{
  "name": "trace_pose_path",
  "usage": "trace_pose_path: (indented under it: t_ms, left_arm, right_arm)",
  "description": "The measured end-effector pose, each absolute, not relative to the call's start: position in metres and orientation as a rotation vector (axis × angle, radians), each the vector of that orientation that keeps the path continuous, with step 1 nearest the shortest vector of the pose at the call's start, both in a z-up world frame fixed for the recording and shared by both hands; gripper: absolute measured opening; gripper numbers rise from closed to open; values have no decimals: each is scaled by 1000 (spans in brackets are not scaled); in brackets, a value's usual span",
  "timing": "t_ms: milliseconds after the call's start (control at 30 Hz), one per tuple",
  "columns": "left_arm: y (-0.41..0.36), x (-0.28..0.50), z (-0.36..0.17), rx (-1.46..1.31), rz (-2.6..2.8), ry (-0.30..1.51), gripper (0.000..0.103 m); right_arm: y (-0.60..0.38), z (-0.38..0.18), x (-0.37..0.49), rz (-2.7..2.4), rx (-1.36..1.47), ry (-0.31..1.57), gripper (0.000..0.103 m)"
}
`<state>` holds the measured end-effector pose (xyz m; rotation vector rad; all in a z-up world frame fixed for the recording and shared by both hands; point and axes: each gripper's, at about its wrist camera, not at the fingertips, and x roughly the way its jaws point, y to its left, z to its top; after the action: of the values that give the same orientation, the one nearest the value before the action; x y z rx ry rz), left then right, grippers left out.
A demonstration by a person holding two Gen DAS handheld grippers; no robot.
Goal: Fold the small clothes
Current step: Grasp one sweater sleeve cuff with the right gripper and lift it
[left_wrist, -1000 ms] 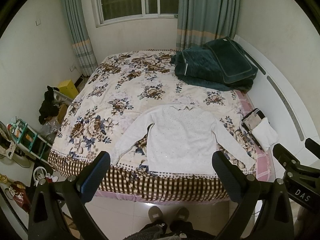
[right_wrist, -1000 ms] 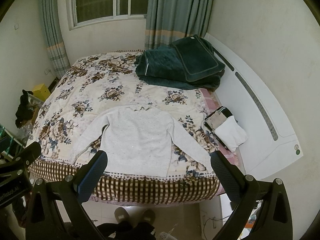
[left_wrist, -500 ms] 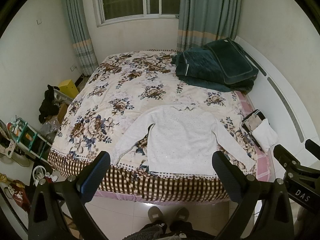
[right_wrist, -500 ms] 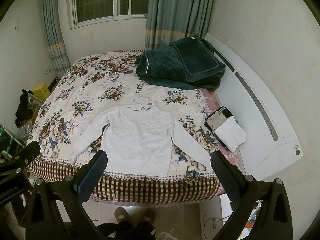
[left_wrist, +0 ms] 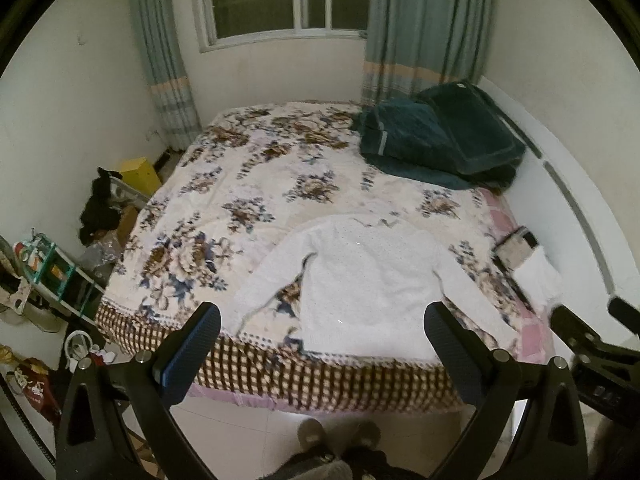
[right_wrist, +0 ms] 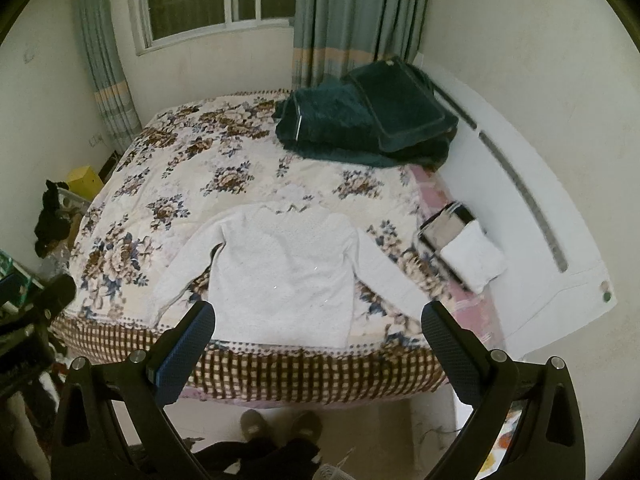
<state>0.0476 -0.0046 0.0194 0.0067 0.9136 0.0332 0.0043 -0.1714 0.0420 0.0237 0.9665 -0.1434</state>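
White sweater [left_wrist: 368,280] lies flat on the floral bed [left_wrist: 248,184], seemingly unfolded; both grippers' fingers [left_wrist: 192,344] gape wide, empty.

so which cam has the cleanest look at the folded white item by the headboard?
Right wrist: the folded white item sits clear and whole. In the left wrist view it lies near the edge, smeared by blur.

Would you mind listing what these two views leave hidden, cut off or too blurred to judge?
- White sweater: the hem corner and the cuff beside it sit behind the right finger of the left claw in the left wrist view.
- Folded items by the headboard: blurred in both views, so their kind is unclear.
- Person's feet: the bottom edge cuts the legs off.
- Floor clutter left of the bed: too small and dim to identify.
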Motion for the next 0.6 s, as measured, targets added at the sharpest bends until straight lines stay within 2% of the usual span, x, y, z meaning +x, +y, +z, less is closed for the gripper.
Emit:
trace_pose_path:
  t_ms: [200, 433, 600]
  left_arm:
    - [8, 93, -38, 78, 113, 878, 103]
    - [5, 161, -139, 126, 157, 1000, 103]
    - [-6, 206, -209, 124, 217, 1108, 103]
  right_arm:
    - [-208, -11, 40, -269, 184, 1069, 103]
    - [-322, -137, 65, -544, 421, 1194, 103]
    - [-460, -265, 78, -693, 668, 1259, 103]
